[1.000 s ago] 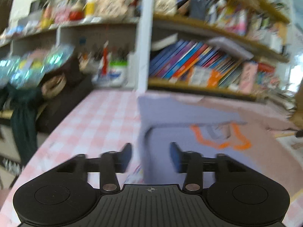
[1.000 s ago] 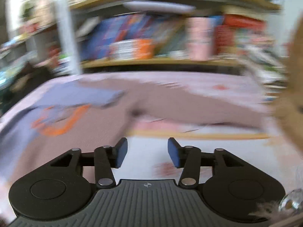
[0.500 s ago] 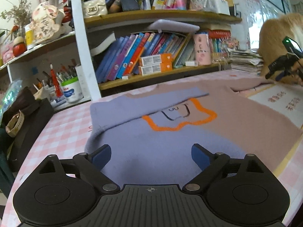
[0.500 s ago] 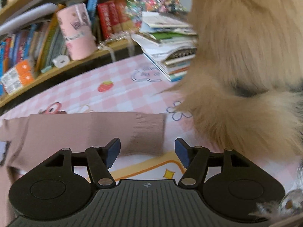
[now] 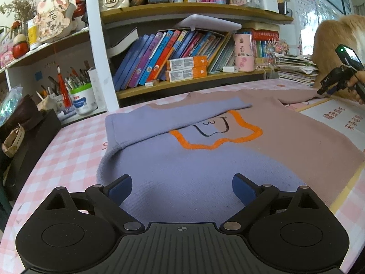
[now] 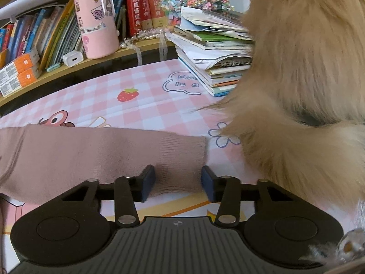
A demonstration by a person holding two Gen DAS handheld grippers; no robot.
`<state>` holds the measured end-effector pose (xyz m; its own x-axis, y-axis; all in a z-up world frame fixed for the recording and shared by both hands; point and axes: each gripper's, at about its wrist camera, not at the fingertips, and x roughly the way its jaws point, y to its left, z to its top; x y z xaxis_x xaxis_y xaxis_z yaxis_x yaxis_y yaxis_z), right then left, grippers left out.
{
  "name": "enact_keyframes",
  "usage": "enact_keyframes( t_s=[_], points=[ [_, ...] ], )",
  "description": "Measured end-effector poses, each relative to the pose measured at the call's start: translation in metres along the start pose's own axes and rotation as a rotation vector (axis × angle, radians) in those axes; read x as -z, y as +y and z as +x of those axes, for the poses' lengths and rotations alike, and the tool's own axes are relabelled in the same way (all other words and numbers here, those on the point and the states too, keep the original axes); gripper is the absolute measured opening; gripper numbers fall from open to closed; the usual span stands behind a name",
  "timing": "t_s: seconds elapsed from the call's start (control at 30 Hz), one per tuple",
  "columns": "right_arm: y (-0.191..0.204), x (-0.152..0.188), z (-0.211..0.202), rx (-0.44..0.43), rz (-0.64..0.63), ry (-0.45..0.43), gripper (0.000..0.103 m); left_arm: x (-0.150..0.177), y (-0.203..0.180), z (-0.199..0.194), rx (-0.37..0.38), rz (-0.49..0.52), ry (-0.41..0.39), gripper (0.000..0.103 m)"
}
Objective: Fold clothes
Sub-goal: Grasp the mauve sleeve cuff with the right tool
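right wrist view: the right gripper, aimed at bare tablecloth a second ago, now has the ribbed cuff of the sweater's brown sleeve between its closing jaws, though whether the pads already pinch the knit is hard to tell from here. the left gripper, half closed a second ago, now stands wide open and empty over the lilac body of the sweater, which lies flat on the table with its lilac sleeve already folded across the chest. so the left-hand fold looks finished and the matching fold of the brown sleeve is probably next, with a furry animal sitting just beside that cuff.
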<state>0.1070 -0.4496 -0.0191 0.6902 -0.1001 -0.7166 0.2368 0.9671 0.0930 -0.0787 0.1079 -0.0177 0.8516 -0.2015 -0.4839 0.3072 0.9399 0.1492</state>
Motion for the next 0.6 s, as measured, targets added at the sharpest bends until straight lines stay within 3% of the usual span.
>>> enact_keyframes(
  t_s=[0.03,0.1,0.33,0.6],
  points=[
    [-0.001,-0.002,0.0,-0.016,0.011,0.007,0.021,0.0,0.0,0.0,-0.002,0.001,0.001,0.097],
    [-0.004,-0.009,0.0,-0.072,0.055,0.03,0.012,0.0,0.0,0.0,-0.01,-0.002,0.001,0.097],
    [0.027,-0.045,-0.052,-0.234,0.077,-0.082,0.011,0.002,0.002,-0.004,-0.005,-0.009,-0.029,0.1],
    [0.144,-0.081,-0.126,-0.493,-0.095,-0.225,0.011,0.002,0.002,-0.004,-0.007,-0.009,-0.039,0.101]
  ],
)
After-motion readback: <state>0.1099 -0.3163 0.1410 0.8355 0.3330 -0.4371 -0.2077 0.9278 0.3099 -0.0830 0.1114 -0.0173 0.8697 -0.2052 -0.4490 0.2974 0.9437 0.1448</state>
